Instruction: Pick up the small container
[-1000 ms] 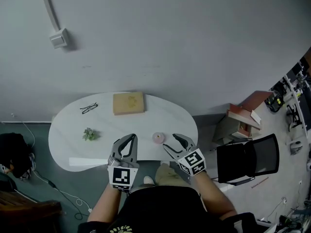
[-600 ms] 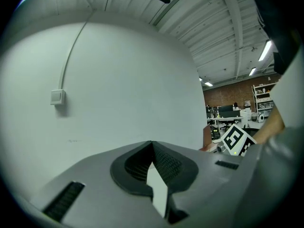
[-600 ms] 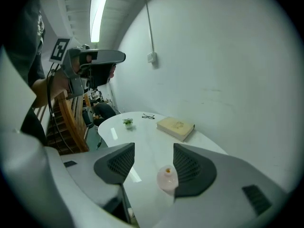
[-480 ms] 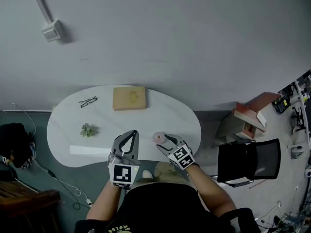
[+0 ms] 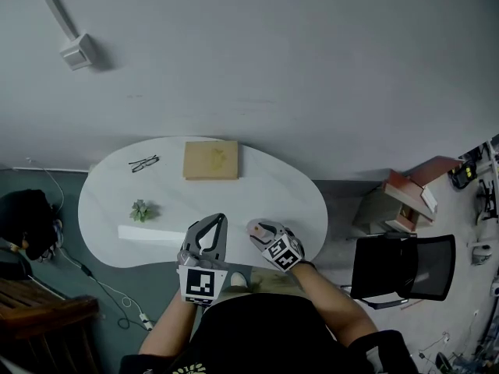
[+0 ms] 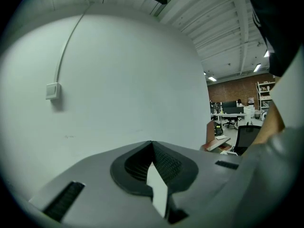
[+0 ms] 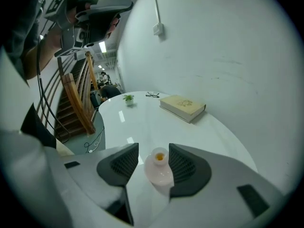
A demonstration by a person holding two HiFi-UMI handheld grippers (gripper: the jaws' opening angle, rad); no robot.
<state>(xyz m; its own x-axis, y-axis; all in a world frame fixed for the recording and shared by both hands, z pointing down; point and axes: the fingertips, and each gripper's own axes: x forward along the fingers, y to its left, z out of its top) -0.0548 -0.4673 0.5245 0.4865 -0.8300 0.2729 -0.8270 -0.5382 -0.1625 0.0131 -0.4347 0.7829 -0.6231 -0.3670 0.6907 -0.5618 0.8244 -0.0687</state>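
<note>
1. The small pale pink round container (image 7: 159, 167) stands on the white rounded table (image 5: 273, 189), near its near edge and right of centre.
2. The right gripper (image 7: 153, 148) straddles it with its jaws spread. They have just been closing, and a gap shows beside the left pad.
3. The left gripper (image 6: 152, 144) hovers just left of the right one, its jaws pressed together on nothing.
4. A tan rectangular book (image 5: 211, 160) lies at the far edge.

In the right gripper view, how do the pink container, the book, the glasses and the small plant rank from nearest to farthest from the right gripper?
1. Pink container: between the jaws of the right gripper, which have just been closing but do not clamp it yet.
2. Book: farther back, to the right.
3. Small plant and glasses: at the far end of the table, too close to call.
</note>
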